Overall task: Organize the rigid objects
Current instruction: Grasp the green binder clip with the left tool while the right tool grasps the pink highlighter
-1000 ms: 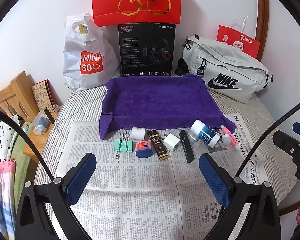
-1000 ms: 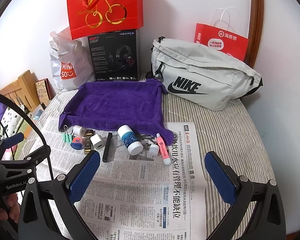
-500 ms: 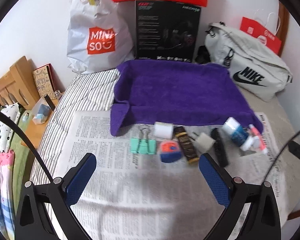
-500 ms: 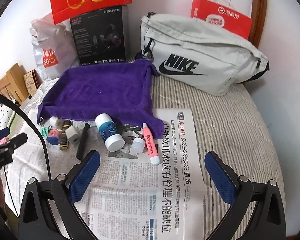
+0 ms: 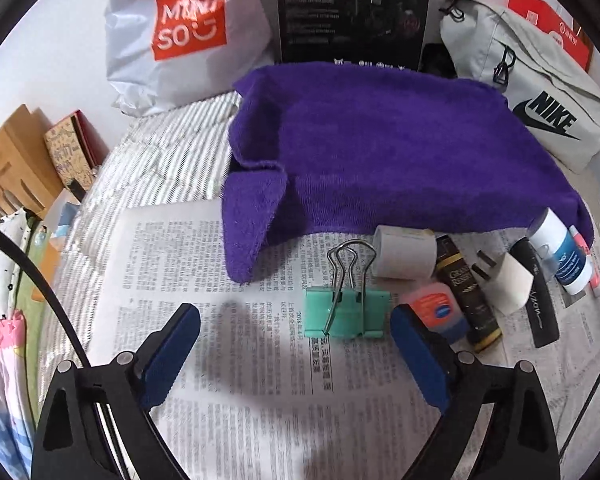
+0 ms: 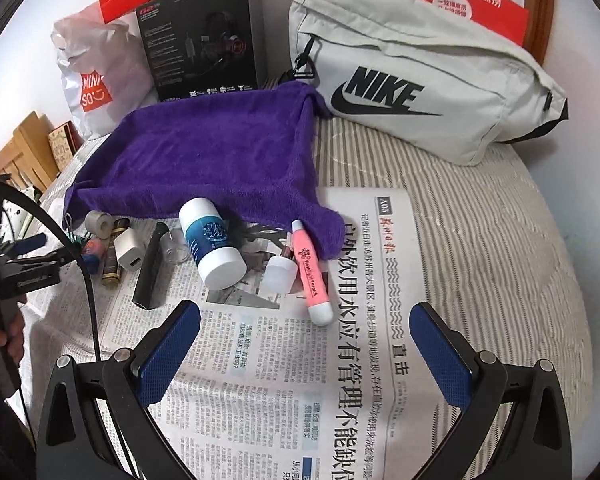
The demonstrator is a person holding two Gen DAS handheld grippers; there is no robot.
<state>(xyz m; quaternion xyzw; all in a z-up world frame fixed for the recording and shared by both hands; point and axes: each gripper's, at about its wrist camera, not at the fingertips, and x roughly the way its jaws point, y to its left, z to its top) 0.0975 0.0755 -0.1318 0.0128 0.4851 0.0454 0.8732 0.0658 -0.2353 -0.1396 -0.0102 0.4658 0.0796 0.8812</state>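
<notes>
Headset box [image 5: 354, 12] is cropped in the left view, NIKE is read on bag [image 6: 412, 76], both grippers [image 5: 296, 346] [image 6: 305, 348] are spread, empty.

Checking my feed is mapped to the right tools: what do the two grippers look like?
Both match: the left gripper and right gripper have black, angular frames with silver screws, and their fingers carry blue textured pads. A black cable curves past each on its left. The left gripper's body shows white lettering, unreadable, in the right wrist view.
</notes>
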